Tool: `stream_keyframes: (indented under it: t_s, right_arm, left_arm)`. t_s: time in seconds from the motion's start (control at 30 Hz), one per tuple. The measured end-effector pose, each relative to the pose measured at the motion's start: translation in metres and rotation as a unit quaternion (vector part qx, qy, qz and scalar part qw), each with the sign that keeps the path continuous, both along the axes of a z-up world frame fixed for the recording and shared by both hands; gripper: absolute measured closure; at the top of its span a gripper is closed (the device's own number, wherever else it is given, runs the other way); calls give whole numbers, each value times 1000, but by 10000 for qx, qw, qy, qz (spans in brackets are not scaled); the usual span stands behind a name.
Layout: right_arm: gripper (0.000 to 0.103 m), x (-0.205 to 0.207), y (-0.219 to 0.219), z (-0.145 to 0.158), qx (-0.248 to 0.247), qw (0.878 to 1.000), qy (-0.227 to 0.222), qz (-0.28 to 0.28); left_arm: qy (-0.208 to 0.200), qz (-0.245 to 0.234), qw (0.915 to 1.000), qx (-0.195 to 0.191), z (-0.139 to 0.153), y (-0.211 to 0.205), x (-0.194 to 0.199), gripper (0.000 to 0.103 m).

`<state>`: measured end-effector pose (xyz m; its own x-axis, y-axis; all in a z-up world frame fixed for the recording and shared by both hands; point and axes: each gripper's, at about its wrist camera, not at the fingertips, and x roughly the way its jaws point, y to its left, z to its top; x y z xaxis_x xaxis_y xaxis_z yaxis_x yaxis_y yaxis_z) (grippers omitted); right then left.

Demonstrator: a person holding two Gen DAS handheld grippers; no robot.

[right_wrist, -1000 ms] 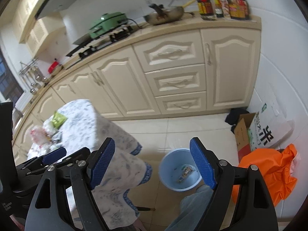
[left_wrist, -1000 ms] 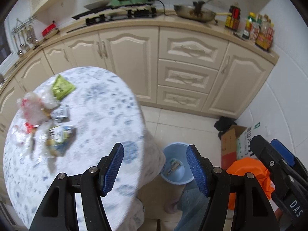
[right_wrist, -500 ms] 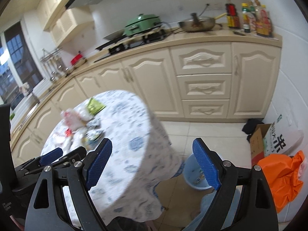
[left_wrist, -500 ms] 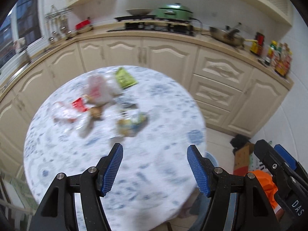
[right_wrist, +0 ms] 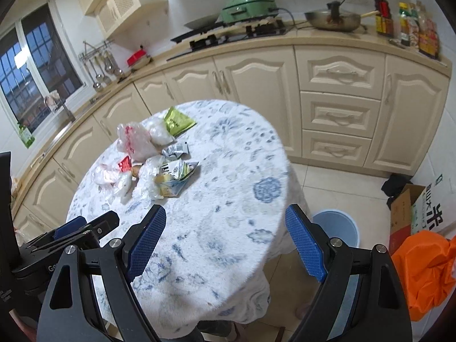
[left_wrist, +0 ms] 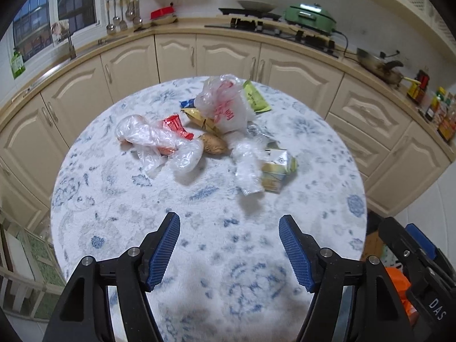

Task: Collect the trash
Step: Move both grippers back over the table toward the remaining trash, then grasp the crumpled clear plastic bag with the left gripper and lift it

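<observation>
A pile of trash lies on the round table (left_wrist: pixel 199 228) with a blue-flowered cloth: a white plastic bag with red print (left_wrist: pixel 225 105), a clear bag (left_wrist: pixel 151 139), a red wrapper (left_wrist: pixel 176 125), a green packet (left_wrist: pixel 255 99), a crushed carton (left_wrist: pixel 278 168) and a brown lump (left_wrist: pixel 213 144). My left gripper (left_wrist: pixel 229 250) is open and empty over the table's near part, short of the pile. My right gripper (right_wrist: pixel 225 239) is open and empty above the table's near edge; the pile (right_wrist: pixel 154 159) lies up left. A blue bin (right_wrist: pixel 336 225) stands on the floor right of the table.
Cream kitchen cabinets (right_wrist: pixel 336 91) curve behind the table, with a stove, a green cooker (right_wrist: pixel 248 5), a pan and bottles on the counter. A cardboard box (right_wrist: pixel 410 211) and an orange bag (right_wrist: pixel 427 268) sit on the floor at the right.
Both grippers swung left from the blue bin on the floor to over the table. The trash pile now sits centred ahead of the left gripper. Both stay open.
</observation>
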<state>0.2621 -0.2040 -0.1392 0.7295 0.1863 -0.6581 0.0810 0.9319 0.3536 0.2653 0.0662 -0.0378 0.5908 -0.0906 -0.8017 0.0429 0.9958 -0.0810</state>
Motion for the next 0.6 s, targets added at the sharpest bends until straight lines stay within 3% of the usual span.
stream_keyframes:
  t_s: [0.2, 0.3, 0.43, 0.6]
  right_arm:
    - [16, 37, 5, -16, -46, 9995, 288, 100]
    - [16, 54, 5, -24, -87, 9990, 402, 169]
    - [16, 78, -1, -36, -78, 9981, 566, 227]
    - [16, 105, -7, -47, -19, 9968, 768, 242]
  left_arm:
    - [280, -12, 9995, -172, -16, -1, 51, 34]
    - [385, 51, 9991, -188, -27, -5, 85, 23]
    - [445, 138, 9989, -109, -35, -11, 117, 23]
    - [596, 155, 9975, -340, -50, -12, 150, 27]
